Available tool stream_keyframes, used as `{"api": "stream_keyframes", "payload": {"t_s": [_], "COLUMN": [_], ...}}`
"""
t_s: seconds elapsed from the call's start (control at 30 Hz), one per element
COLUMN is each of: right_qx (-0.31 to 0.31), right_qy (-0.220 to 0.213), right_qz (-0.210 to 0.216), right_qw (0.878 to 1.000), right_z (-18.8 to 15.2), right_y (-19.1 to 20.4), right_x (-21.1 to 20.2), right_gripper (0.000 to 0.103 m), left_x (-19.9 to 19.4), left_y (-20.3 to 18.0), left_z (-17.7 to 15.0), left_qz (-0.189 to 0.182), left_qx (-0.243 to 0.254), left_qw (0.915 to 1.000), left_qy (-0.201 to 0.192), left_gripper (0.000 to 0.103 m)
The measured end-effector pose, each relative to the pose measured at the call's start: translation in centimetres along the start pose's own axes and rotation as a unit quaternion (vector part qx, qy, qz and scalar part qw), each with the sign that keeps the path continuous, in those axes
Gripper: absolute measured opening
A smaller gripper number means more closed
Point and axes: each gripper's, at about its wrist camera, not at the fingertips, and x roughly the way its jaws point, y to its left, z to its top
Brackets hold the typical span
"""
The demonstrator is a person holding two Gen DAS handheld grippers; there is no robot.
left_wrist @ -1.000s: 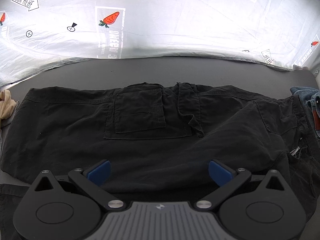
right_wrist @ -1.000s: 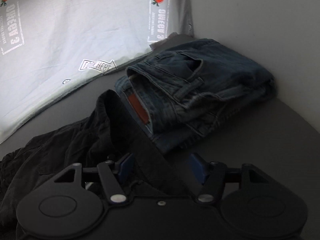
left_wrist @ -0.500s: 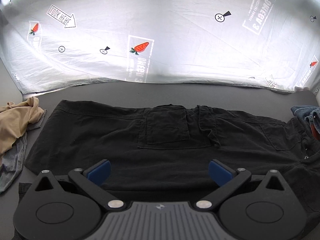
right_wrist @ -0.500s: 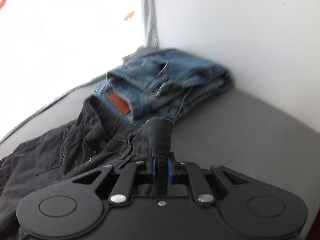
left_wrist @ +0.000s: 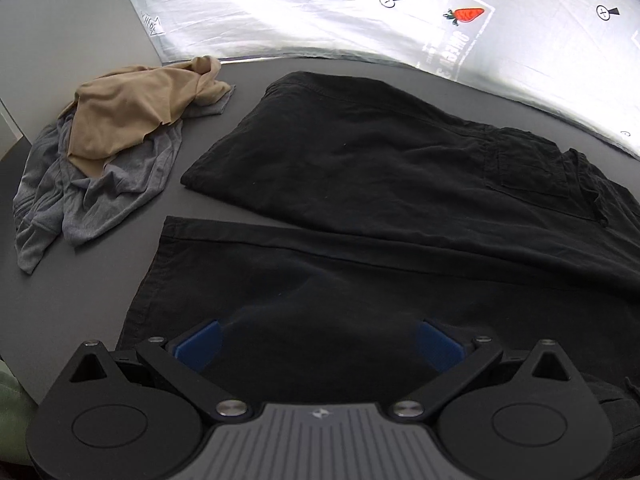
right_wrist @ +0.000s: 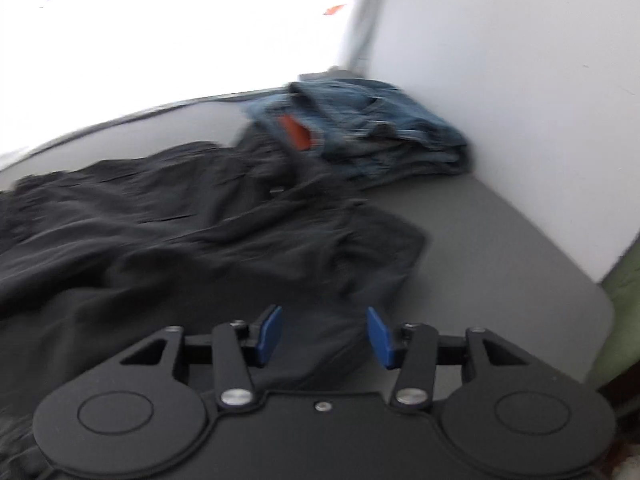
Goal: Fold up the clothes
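Observation:
Black cargo trousers lie spread on the grey table, both legs pointing left with the hems side by side. My left gripper is open and empty, low over the near leg close to its hem. In the right wrist view the trousers' waist end lies rumpled. My right gripper is open and empty just above the waist edge. This view is motion-blurred.
A tan garment lies on a grey one at the table's left. Folded blue jeans sit at the far right by a white wall. A printed white sheet hangs behind. The table's right edge is near.
My right gripper shut on the trousers' waistband and lifted it, and has now opened and let it go. My left gripper has swung left toward the leg hems.

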Motion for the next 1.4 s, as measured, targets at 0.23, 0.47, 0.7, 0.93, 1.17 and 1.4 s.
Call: {"api": "stream_keyframes", "payload": {"t_s": [0.23, 0.47, 0.7, 0.93, 1.17, 1.4], "right_qx": [-0.142, -0.151, -0.099, -0.126, -0.15, -0.163], "right_qy": [0.036, 0.099, 0.077, 0.111, 0.095, 0.073], "right_qz": [0.164, 0.111, 0.186, 0.243, 0.234, 0.199], "right_qw": [0.976, 0.977, 0.974, 0.956, 0.956, 0.963], "right_z": [-6.0, -4.8, -3.0, -2.6, -0.2, 5.3], "right_y": [12.5, 15.7, 19.3, 25.6, 31.4, 36.6], "right_x": [-3.8, -2.8, -4.6, -3.4, -0.6, 4.7], "right_gripper": [0.029, 0.044, 0.09, 0.102, 0.102, 0.102], "left_x": [2.6, 3.2, 4.1, 5.8, 9.0, 15.1], "left_y": [4.3, 9.1, 13.2, 13.5, 13.9, 13.3], "left_z": [-2.3, -2.2, -1.2, 2.3, 10.2, 20.6], "left_qz": [0.021, 0.001, -0.079, -0.061, -0.065, -0.086], "left_qx": [0.02, -0.03, -0.109, -0.074, -0.042, -0.045], "left_qw": [0.9995, 0.9995, 0.9904, 0.9954, 0.9958, 0.9941], "left_qy": [0.008, 0.008, 0.03, 0.002, -0.048, -0.048], "left_gripper": [0.103, 0.103, 0.103, 0.103, 0.103, 0.103]}}
